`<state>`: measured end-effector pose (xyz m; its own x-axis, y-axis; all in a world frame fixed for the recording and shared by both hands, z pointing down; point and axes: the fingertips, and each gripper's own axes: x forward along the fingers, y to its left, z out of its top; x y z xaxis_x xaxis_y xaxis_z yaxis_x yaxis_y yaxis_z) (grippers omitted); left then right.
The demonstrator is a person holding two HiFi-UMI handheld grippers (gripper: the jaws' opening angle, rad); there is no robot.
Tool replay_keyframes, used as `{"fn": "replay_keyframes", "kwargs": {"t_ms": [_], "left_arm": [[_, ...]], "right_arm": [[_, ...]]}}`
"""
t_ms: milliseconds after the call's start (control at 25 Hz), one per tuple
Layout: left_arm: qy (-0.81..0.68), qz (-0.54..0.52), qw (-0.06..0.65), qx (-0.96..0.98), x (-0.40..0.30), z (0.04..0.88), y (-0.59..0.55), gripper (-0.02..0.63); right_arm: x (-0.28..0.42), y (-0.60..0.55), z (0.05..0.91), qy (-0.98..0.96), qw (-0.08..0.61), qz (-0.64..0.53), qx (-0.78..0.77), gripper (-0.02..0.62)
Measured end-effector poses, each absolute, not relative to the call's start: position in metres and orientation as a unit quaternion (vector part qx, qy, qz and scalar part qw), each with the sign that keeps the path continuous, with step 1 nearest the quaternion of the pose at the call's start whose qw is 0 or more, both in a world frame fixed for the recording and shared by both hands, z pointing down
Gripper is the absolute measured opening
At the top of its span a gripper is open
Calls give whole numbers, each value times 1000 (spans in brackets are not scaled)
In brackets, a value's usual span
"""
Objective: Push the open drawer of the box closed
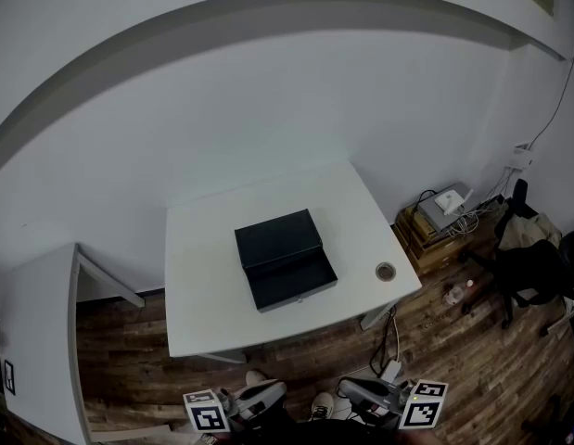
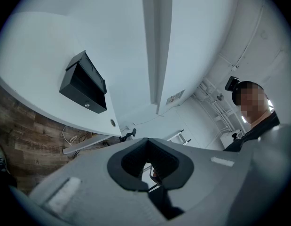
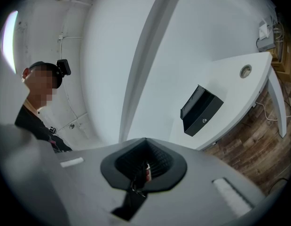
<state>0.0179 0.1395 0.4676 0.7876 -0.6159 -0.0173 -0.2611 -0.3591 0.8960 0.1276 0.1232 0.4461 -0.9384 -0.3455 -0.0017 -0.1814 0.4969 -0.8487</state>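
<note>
**Head view.** Only the ends of the two tools show, cut off by the bottom edge. The left claw [image 1: 265, 395] and the right claw [image 1: 363, 394], each with its marker cube, are held over the wood floor [image 1: 472, 341], well apart from the white worktop [image 1: 203, 276]. Their jaws cannot be read from here. The black box [image 1: 277, 237] sits near the middle of the worktop, with its drawer [image 1: 293, 282] pulled out toward the person. The drawer's inside is evenly dark, and whether anything lies in it cannot be made out. A small round fitting [image 1: 386, 271] sits near the worktop's right front corner, too small to identify. Right of the worktop, stacked crates [image 1: 426, 235] carry a pale device and some cables.

**Left gripper view.** The picture is tilted, and the tool's grey body fills the lower half. The left claw is closed, its jaws meeting in the dark notch and gripping no object. The box is small and far off at upper left, with the drawer standing out from it. A small round lock [image 2: 87, 105] shows on the drawer's front panel. A person [image 2: 258, 126] in dark clothes is cut off at the right edge.

**Right gripper view.** The right claw is likewise closed, jaws together and gripping no object. The box lies right of centre on the worktop, with the drawer front and lock facing the camera. The drawer's inside is hidden at this angle.
</note>
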Motion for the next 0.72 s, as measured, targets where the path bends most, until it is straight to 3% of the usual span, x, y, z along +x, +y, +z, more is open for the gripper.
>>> {"fn": "replay_keyframes", "kwargs": {"t_ms": [720], "left_arm": [[-282,-170,490,807,17,460,128,2]], "right_arm": [[141,114,434,873,105,-451,-153,5]]}}
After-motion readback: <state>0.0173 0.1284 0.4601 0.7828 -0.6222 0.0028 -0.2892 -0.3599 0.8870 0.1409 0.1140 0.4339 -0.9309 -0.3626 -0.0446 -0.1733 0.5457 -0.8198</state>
